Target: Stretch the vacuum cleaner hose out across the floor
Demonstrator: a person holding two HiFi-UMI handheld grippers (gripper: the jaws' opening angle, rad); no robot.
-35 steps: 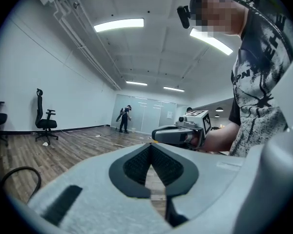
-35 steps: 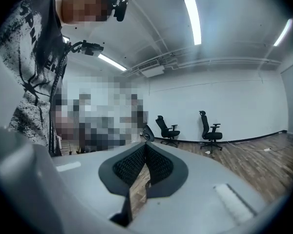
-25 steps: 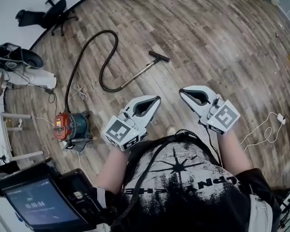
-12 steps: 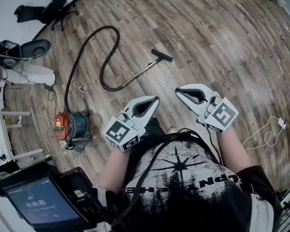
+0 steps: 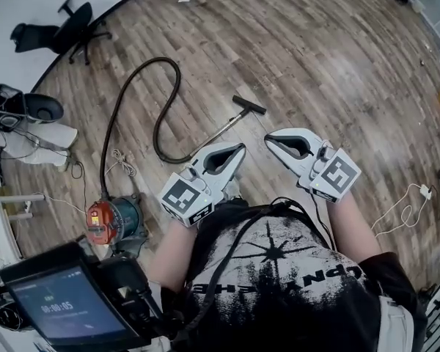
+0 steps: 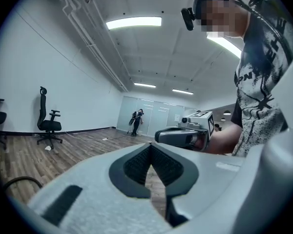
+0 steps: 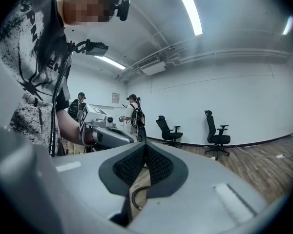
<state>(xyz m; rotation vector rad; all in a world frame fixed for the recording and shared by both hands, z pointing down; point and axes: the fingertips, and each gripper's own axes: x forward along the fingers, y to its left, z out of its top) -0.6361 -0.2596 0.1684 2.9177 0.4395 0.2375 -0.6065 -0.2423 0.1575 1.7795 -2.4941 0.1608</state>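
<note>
1. Two tools, both empty: carrying left gripper (image 5: pixel 235 151) and right gripper (image 5: pixel 273 139) side by side, nearly level, jaws of each clenched tight, pinching nothing.
2. Sighting hose (image 5: pixel 177 75) lying on the wood floor (image 5: pixel 337 64), ahead of and to the left of the left gripper, well apart from both tips. Tracing it from canister (image 5: pixel 111 222) off the left gripper's left flank, arching away, then curling back toward the tips.
3. Noting metal wand (image 5: pixel 218 132) joining the hose's near end just ahead of the left gripper and running out to floor head (image 5: pixel 249 105), roughly between the two tools' lines.
4. Judging handling: expecting hose to be light, limp and ribbed, wanting to spring back into its curl. Reckoning wand stiff and smooth, likely sliding in the pads. Counting on canister as the heavy anchor, though possibly creeping when pulled.
5. Judging the hold: favouring the cuff where hose meets wand, nearest the left gripper, with ribs giving purchase. Needing to spread the jaws before any grab.
</note>
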